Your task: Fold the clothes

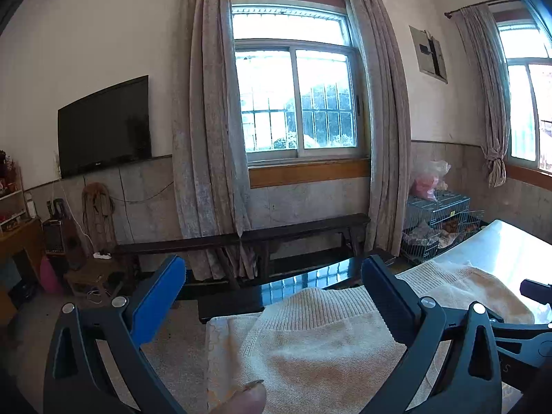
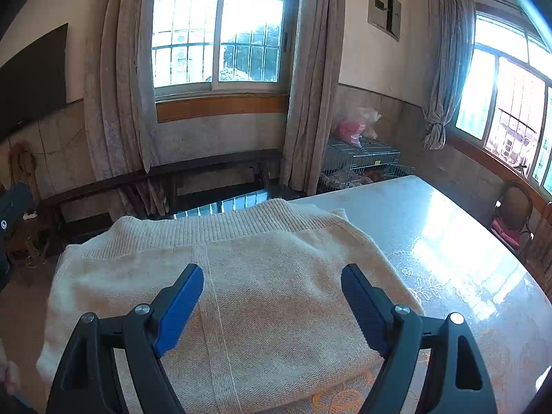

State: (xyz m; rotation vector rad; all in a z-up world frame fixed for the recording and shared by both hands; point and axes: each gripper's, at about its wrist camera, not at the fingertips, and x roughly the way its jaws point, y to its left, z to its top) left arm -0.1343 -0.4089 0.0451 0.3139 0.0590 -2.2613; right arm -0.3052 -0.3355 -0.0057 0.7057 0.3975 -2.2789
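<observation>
- Two sets of jaws, both standing wide with nothing between the pads: the right gripper (image 2: 272, 296) hangs over the middle of the cream knitted sweater (image 2: 220, 276), the left gripper (image 1: 274, 296) over the sweater's left side, where it reaches the surface's left edge.
- The sweater lies already doubled over near the surface's (image 2: 448, 241) near-left corner, its ribbed hem (image 2: 241, 220) toward the far edge; part of it looks to overhang the left edge.
- The knit is thick and layered. A shallow bite would likely catch only the top layer, and the fold would peel open when lifted.
- The surface is glossy, with a patterned cover under the knit. A sideways drag could slide the whole bundle, or pinch the cover along with it.
- A fingertip (image 1: 248, 398) shows low between the left jaws; closing there risks nipping it.
- If the two sides lift unevenly, I would expect a skewed crease.
</observation>
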